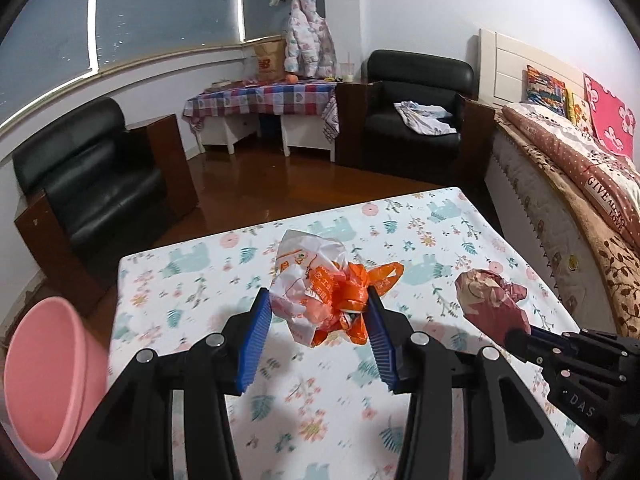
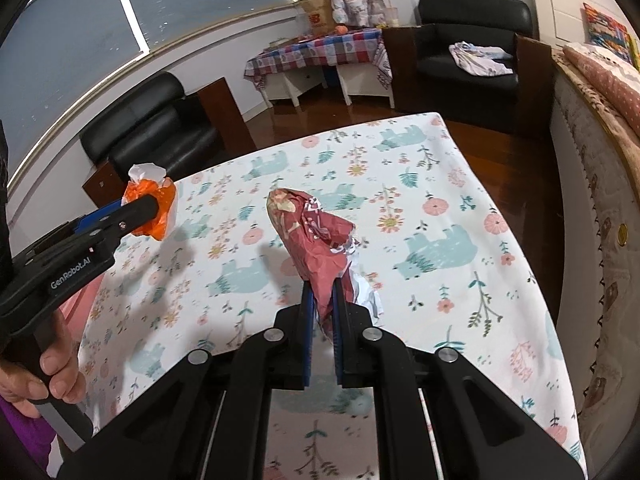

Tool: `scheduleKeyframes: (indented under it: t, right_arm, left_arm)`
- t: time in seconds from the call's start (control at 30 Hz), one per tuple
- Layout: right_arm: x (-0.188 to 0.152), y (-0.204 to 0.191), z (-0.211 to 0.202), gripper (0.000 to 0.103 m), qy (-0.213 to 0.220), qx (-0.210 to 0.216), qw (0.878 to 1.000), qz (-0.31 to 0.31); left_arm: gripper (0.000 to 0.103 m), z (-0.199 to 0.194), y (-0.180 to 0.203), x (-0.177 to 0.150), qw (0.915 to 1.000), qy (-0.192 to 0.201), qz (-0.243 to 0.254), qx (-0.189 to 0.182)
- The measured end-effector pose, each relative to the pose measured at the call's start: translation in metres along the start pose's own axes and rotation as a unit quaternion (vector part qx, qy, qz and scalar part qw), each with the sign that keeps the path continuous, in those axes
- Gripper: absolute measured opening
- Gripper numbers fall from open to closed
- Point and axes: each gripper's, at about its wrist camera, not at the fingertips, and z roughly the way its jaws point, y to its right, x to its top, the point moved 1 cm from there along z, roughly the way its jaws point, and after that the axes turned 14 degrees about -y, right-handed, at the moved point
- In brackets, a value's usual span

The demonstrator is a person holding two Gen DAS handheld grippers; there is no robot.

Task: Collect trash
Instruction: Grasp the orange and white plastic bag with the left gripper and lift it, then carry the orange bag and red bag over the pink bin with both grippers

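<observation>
Crumpled white-and-orange wrapper (image 1: pixel 316 292) w/ orange plastic bag bunched in, held up off the table, left side. Dark red crumpled paper wrapper (image 2: pixel 316 240), silvery-white lining showing at near end, pinched at near end, lifted over mid-table, to the right.

Pretty bright indoor light, soft shadows on the worktop (image 2: pixel 460 184), glare on the floor (image 1: pixel 280 184), heavy fisheye warping, dark corners.

The left tongs (image 1: pixel 318 312) are clamped on a crumpled wad, blue pads (image 1: pixel 256 336) pressed to its sides. The right tongs (image 2: pixel 322 300) are closed narrowly on a wrapper. The left handle is gripped by a hand (image 2: pixel 36 376).
</observation>
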Motion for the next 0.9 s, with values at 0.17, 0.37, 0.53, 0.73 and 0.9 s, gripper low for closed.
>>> scheduleKeyframes:
  t: [0.17, 0.37, 0.53, 0.73, 0.9]
  right_arm:
    - [-0.003, -0.018, -0.005, 0.009, 0.004, 0.008, 1.0, -0.022]
    - [-0.007, -0.046, -0.008, 0.009, 0.005, 0.016, 0.998, -0.053]
    - [-0.005, -0.074, -0.006, 0.009, -0.005, 0.033, 0.996, -0.077]
    - [0.005, -0.107, -0.002, 0.009, -0.018, 0.06, 0.994, -0.094]
    - [0.016, -0.139, 0.001, 0.009, -0.022, 0.078, 0.99, -0.117]
  left_arm:
    - [0.046, -0.013, -0.018, -0.013, 0.9997, 0.0, -0.019, 0.013]
    - [0.046, -0.029, -0.051, -0.029, 0.9981, 0.005, -0.055, 0.028]
    - [0.046, -0.041, -0.077, -0.041, 0.9959, 0.014, -0.079, 0.041]
    - [0.046, -0.056, -0.11, -0.053, 0.9924, 0.026, -0.104, 0.061]
    - [0.046, -0.07, -0.144, -0.067, 0.9874, 0.035, -0.131, 0.082]
